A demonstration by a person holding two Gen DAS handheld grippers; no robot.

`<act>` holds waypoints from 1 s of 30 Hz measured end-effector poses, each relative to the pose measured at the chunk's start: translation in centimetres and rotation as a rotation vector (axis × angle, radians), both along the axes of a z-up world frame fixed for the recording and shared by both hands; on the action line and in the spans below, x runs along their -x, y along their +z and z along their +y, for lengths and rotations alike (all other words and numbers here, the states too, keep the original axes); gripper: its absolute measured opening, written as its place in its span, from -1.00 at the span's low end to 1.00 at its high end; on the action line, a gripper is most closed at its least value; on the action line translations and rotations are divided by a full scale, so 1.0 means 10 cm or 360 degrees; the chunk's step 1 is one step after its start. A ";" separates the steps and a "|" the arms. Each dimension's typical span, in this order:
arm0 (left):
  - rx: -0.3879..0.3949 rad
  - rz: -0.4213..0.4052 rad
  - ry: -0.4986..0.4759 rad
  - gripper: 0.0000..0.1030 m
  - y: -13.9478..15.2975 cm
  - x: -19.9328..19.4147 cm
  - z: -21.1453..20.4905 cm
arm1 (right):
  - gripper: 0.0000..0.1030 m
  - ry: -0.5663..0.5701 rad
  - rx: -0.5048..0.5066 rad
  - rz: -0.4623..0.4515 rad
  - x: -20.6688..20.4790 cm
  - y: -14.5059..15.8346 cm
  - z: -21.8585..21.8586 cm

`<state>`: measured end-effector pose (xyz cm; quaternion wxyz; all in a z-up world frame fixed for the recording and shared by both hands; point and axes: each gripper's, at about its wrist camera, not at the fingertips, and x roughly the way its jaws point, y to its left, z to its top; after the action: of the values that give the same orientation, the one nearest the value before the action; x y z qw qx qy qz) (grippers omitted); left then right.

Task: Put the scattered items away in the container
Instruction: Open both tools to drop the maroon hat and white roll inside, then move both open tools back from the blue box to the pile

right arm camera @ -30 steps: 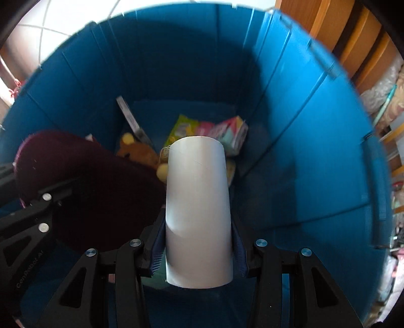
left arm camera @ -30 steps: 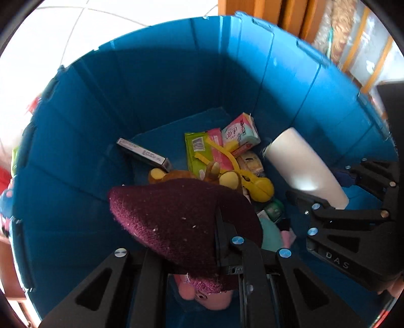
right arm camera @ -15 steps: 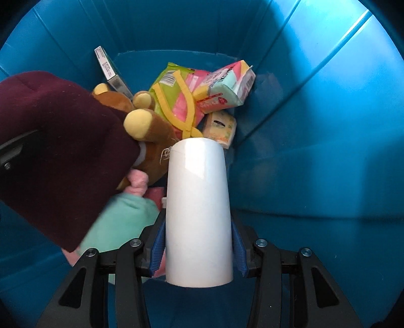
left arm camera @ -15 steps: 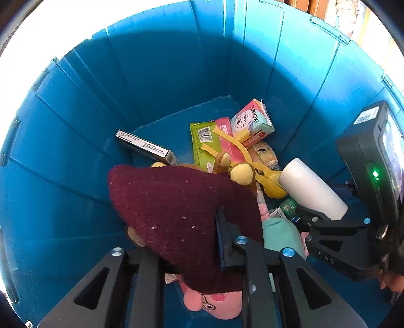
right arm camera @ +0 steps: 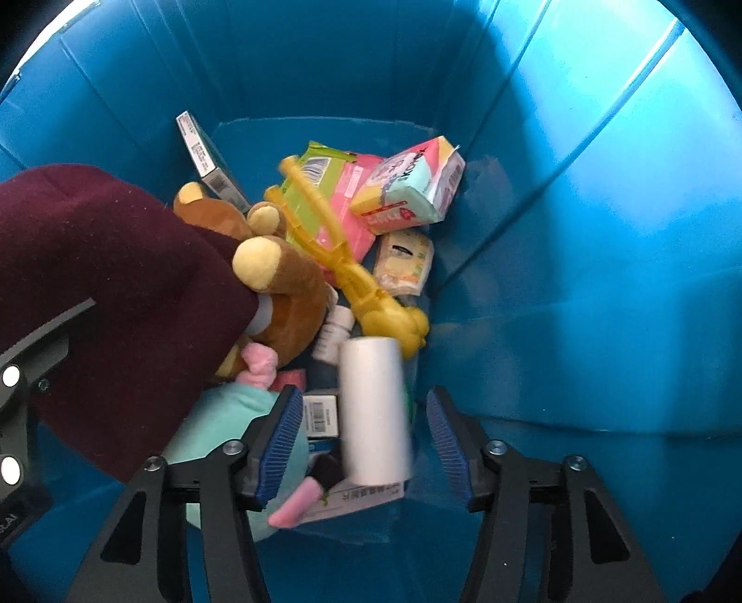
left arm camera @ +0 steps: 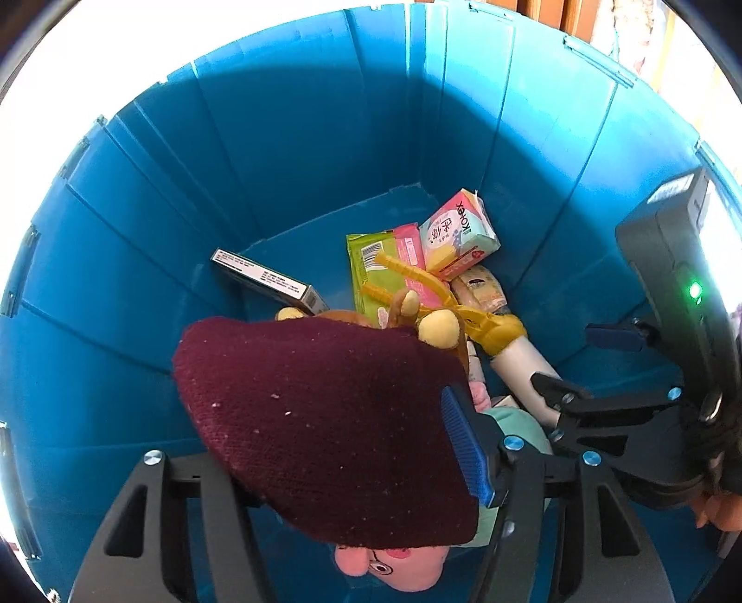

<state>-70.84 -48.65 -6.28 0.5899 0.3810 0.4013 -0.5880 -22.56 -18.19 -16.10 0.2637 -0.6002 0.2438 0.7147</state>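
Observation:
Both grippers reach down into a deep blue bin [left arm camera: 324, 162]. A maroon knit hat [left arm camera: 324, 436] lies across my left gripper [left arm camera: 338, 431], draped over the left finger, which it hides. That gripper's jaws are opening, and the blue right pad [left arm camera: 463, 445] stands bare at the hat's edge. My right gripper [right arm camera: 364, 408] is also opening. A white roll [right arm camera: 373, 408], blurred, sits between its pads with a gap on each side. The left wrist view shows the right gripper [left arm camera: 584, 366] at the right with the white roll [left arm camera: 524, 366] by it.
On the bin [right arm camera: 579, 232] floor lie a brown bear plush [right arm camera: 287, 297], yellow tongs [right arm camera: 352, 278], a pink-and-mint tissue pack [right arm camera: 408, 190], a dark flat box [right arm camera: 204, 157], a pink plush [left arm camera: 394, 566] and small cartons. Wooden furniture [left arm camera: 547, 14] stands beyond the rim.
Both grippers sank deeper into the bin, then their jaws parted. The white roll came free of the right pads and dropped lower. The hat loosened from the left gripper's right pad.

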 end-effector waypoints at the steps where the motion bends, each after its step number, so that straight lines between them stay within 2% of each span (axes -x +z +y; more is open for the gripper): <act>1: 0.0028 0.0012 0.0014 0.18 0.04 -0.02 0.01 | 0.23 0.0011 0.0008 0.0002 0.01 -0.01 -0.01; 5: 0.0228 -0.0015 0.0074 0.20 0.28 -0.09 0.05 | 0.32 0.0059 0.0027 0.0023 0.03 0.01 -0.04; 6: 0.0269 -0.0021 0.0077 0.27 0.32 -0.10 0.07 | 0.33 0.0059 0.0034 0.0031 0.03 0.02 -0.05; 7: 0.0283 -0.0035 0.0073 0.56 0.32 -0.11 0.08 | 0.39 0.0057 0.0040 0.0039 0.03 0.02 -0.05; 8: 0.0243 -0.0073 0.0059 0.72 0.27 -0.09 0.06 | 0.42 0.0056 0.0042 0.0044 0.03 0.03 -0.06; 11: -0.0040 -0.0140 0.0060 0.72 -0.05 -0.11 -0.03 | 0.43 0.0069 0.0043 0.0041 0.02 0.03 -0.06; 14: -0.0197 -0.0076 0.0124 0.72 -0.22 -0.22 -0.08 | 0.43 0.0084 0.0050 0.0044 0.02 0.04 -0.08; 23: -0.0195 -0.0045 0.0145 0.72 -0.19 -0.24 -0.03 | 0.46 0.0108 0.0081 0.0082 0.05 0.03 -0.08; 27: -0.0175 0.0007 0.0136 0.72 -0.07 -0.26 0.06 | 0.47 0.0090 0.0090 0.0079 0.04 0.05 -0.10; 30: -0.0106 0.0010 0.0128 0.72 0.10 -0.25 0.18 | 0.47 0.0087 0.0083 0.0132 -0.02 0.21 -0.13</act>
<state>-68.29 -46.83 -5.28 0.5987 0.3822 0.4375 -0.5514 -22.40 -19.51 -14.04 0.2181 -0.5831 0.2565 0.7393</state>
